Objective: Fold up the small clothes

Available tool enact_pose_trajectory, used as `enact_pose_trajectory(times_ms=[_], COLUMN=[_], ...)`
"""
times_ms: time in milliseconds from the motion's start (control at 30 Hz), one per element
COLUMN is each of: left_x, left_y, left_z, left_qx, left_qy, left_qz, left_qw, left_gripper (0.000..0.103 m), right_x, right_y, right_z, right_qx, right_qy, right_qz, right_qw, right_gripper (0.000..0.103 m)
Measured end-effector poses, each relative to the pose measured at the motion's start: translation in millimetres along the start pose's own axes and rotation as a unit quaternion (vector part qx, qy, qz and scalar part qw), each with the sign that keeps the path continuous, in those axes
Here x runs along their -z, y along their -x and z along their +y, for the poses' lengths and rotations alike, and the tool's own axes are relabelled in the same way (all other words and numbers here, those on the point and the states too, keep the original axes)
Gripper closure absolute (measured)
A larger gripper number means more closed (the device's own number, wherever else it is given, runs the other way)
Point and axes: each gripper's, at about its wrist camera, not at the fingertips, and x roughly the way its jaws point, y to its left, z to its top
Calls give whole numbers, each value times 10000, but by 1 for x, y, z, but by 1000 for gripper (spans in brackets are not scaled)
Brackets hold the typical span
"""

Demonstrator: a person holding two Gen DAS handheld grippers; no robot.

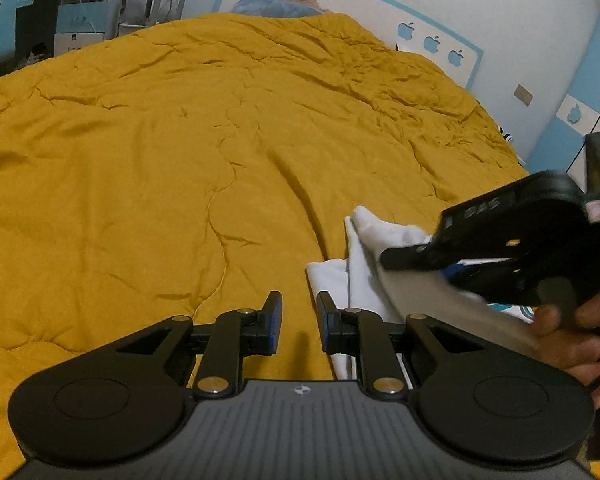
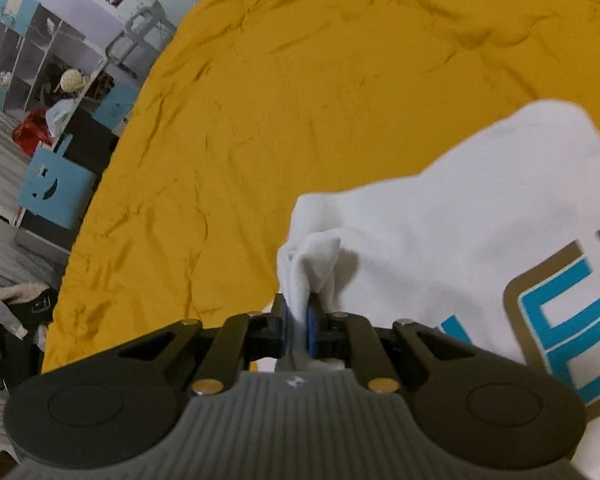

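The right gripper (image 2: 297,322) pinches a bunched fold of the white T-shirt (image 2: 440,240); the left gripper (image 1: 299,322) stands slightly parted, empty, just beside it. Both hover over the wrinkled mustard quilt (image 1: 160,140), with blue-and-white shelving (image 2: 28,52) beyond.

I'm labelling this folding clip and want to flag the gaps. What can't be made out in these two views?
- White shirt: its printed lettering is cut off by the right wrist view's edge.
- In the left wrist view, the blurred right hand-held gripper and hand cover most of the shirt.
- The cloth's end behind the right hand-held gripper's pads is hidden by its body.
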Motion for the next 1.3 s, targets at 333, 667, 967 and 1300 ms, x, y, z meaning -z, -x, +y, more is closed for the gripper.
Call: enact_pose_trajectory(times_ms=[333, 667, 967, 1300], left_x=[0, 31, 82, 86], left_y=[42, 111, 100, 49], left_z=[0, 4, 12, 17], left_qx=[81, 1140, 1549, 1413], left_qy=[275, 1275, 1983, 2292], left_qz=[-123, -119, 485, 582], left_qw=[9995, 9852, 9666, 9613], left_gripper=[81, 63, 54, 66], right_x=[12, 74, 164, 212], right_y=[41, 182, 228, 221], right_z=[28, 7, -70, -109], right_qx=[-528, -592, 341, 1314], right_qy=[420, 1281, 1893, 2712], right_qz=[281, -382, -606, -787], right_qw=[9973, 9893, 9795, 9503], right_gripper=[77, 73, 65, 59])
